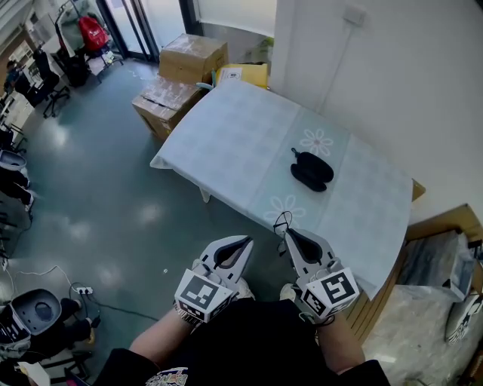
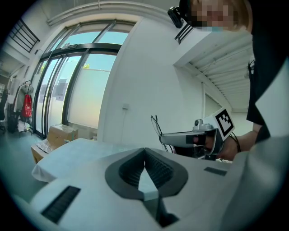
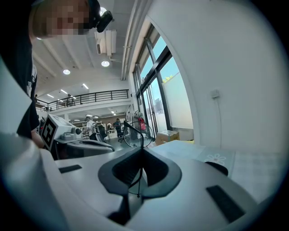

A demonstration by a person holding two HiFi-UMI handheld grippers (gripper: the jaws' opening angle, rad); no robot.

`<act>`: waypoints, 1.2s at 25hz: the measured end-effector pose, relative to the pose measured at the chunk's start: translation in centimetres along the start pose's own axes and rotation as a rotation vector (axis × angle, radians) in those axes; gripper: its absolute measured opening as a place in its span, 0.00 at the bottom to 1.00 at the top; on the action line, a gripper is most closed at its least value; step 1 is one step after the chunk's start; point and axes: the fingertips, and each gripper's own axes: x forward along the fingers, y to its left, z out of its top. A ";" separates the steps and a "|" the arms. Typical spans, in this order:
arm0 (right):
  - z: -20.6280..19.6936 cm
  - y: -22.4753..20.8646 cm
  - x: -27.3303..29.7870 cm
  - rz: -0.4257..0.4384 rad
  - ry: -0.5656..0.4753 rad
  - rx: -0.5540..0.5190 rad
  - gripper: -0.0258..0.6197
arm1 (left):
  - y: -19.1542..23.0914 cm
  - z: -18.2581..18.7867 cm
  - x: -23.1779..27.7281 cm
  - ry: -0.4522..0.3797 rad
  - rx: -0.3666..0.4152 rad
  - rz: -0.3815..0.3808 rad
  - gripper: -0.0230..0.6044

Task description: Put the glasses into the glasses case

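At the table's (image 1: pixel 234 128) near edge, the right gripper (image 1: pixel 287 233) pinches the glasses (image 1: pixel 282 223) by a thin arm, lenses beyond its tip. Beside it, over open floor (image 1: pixel 98 188), the left gripper (image 1: pixel 246 241) is pressed together, empty. The case (image 1: pixel 312 170) lies mid-table, ringed by bare cloth.

Floor (image 1: pixel 98 188): grey-green, glossy, with pale patches of reflected light.
Wall (image 1: pixel 377 83): white, carrying a switch plate (image 1: pixel 353 13).
Table (image 1: pixel 241 136): pale flower-printed cloth, beside the wall.
Boxes (image 1: pixel 181 75): cardboard, stacked at the table's far end.
Windows (image 2: pixel 67 90): tall, dark-framed, with daylight coming through.
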 end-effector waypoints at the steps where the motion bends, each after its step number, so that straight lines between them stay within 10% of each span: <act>1: 0.0 0.3 0.3 -0.002 0.000 -0.001 0.09 | 0.2 0.0 -0.2 -0.002 0.002 -0.003 0.08; 30: 2.0 -6.3 3.2 0.055 0.031 -0.042 0.09 | 1.3 2.5 5.6 -0.034 0.007 0.046 0.08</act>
